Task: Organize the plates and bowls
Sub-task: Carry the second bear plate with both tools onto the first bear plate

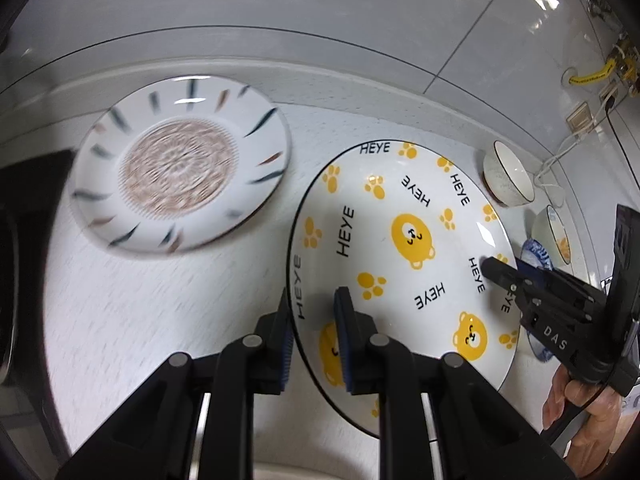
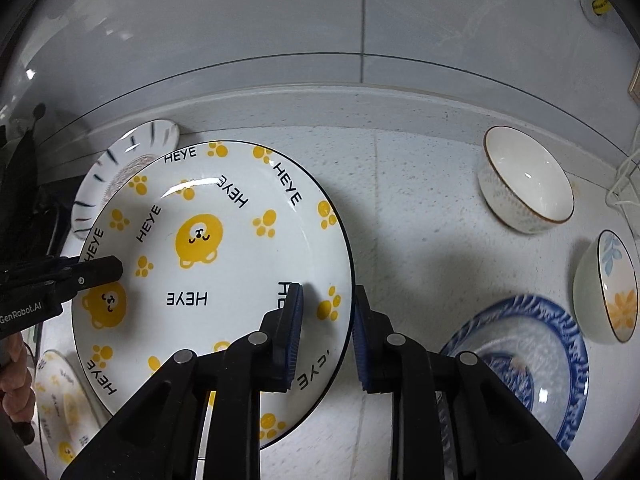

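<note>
Both grippers, left gripper [image 1: 312,336] and right gripper [image 2: 326,334], pinch opposite rims of the bear plate [image 1: 400,248] above the bench [image 1: 160,300], so they should stay level together.

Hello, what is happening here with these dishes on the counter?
A person holds a pair of tongs in each hand, and both grip one round white plate with yellow bears and "HEYE" lettering. The left tongs clamp one side of its rim, the right tongs the opposite side. Around it on the speckled white counter lie a white plate with dark dashes, a blue patterned plate and two bowls, none yet stacked.
</note>
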Motion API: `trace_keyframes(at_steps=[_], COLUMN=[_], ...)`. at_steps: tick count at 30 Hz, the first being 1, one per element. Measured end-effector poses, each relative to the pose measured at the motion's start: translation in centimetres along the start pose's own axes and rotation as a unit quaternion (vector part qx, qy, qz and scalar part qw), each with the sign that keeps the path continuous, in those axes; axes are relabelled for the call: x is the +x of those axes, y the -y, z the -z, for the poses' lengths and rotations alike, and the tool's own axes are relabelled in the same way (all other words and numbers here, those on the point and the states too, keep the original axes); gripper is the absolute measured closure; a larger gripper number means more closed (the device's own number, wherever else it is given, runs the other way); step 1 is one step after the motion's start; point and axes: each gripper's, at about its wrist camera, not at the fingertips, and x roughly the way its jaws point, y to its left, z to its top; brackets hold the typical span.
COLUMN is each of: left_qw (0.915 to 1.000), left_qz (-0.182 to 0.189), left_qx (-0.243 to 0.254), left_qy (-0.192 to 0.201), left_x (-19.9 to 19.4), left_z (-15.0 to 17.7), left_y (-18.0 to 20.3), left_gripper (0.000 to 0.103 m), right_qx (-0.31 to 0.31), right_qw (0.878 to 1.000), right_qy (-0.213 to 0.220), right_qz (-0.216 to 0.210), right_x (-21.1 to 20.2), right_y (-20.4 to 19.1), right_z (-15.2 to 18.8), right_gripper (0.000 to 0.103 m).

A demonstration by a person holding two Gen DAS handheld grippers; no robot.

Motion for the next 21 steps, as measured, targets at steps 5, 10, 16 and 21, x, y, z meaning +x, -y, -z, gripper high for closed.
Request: trace_keyframes(at_steps=[5, 10, 16, 21], left_qw=[0.9998, 0.9996, 0.9997, 0.9998], left_qz=[-0.006, -0.004, -0.005, -0.008], left_qx=[-0.017, -0.026, -0.022, -0.012], left_qy=[0.010, 0.014, 0.008, -0.011], left_x=[-3.6, -6.7, -9.9, -11.9], left_z=[3.3, 6.6, 11.1, 15.5], left_y=[-2.0, -4.0, -7.2, -10.0], left_gripper=[0.085, 0.085, 0.085, 0.085], right_qx=[-0.009, -0.015, -0.005, -0.001], right_qw=[1.000, 1.000, 1.000, 1.000], right_qy=[0.007, 0.013, 0.015, 0.005], right_qz=[-0.016, -0.024, -0.024, -0.025], right_x=[-3.8, -5.6, -7.7, -8.9], right_y=[-3.4, -6.5, -11.0, -15.1], right_z=[2.8, 4.9, 9.0, 12.9], right_gripper=[0.084, 0.084, 0.084, 0.084])
